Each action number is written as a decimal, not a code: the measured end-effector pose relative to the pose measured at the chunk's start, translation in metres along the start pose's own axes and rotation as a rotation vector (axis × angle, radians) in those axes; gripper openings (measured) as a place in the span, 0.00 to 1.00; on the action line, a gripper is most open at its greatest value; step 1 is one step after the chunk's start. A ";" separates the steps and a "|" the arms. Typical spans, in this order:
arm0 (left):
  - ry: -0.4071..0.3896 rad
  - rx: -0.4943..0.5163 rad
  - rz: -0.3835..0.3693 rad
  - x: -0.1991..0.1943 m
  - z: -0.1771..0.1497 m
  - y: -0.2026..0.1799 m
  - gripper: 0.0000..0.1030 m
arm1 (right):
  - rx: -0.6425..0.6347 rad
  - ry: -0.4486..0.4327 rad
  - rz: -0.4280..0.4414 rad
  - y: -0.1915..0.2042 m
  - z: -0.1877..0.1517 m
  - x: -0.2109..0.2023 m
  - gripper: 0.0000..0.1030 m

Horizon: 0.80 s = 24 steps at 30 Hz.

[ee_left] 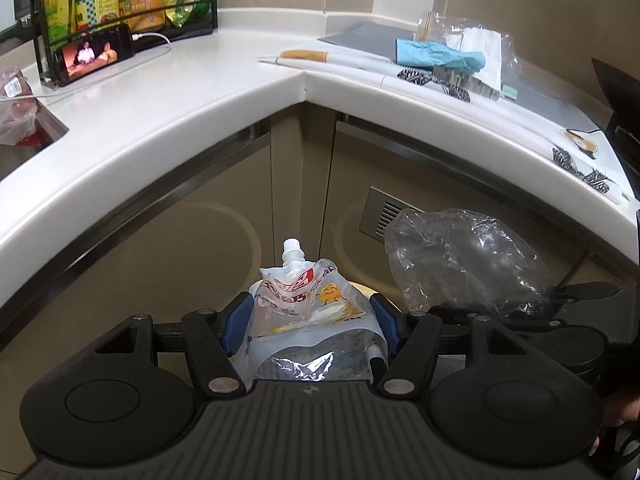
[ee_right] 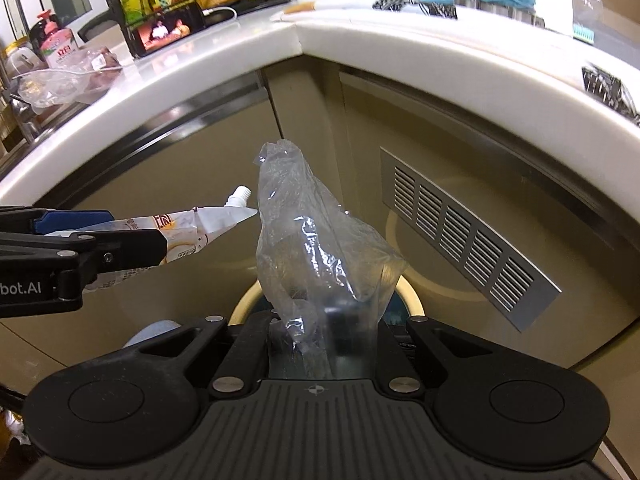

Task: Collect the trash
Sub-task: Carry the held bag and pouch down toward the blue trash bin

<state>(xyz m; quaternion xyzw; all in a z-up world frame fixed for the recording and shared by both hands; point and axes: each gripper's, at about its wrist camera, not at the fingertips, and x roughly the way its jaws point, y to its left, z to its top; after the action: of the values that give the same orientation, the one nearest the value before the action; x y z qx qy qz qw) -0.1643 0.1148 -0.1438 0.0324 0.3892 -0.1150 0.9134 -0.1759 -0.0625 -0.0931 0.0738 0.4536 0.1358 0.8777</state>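
Grippers: two, both loaded. Left gripper [ee_left: 312, 322] is clamped on one spouted pouch [ee_left: 308, 300], white cap pointing away, blue pads pressing both sides. Right gripper [ee_right: 320, 332] is pinched tight on one crumpled clear bag [ee_right: 316, 248], which stands up from the jaws. Both items hang in front of the cabinet doors, below the counter [ee_left: 168, 96] corner, pouch just left of bag. One vent grille [ee_right: 464, 236] sits on the right door
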 end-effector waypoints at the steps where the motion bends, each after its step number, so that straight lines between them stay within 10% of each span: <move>1: 0.004 0.000 0.000 0.002 0.000 0.000 0.66 | 0.001 0.006 -0.003 -0.001 0.000 0.002 0.05; 24: 0.161 -0.055 -0.046 0.069 -0.002 0.008 0.67 | 0.080 0.177 -0.038 -0.019 -0.006 0.067 0.06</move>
<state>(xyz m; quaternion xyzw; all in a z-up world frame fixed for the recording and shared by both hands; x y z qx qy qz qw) -0.1176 0.1104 -0.1952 0.0074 0.4649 -0.1220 0.8769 -0.1407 -0.0599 -0.1533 0.0879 0.5357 0.1069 0.8330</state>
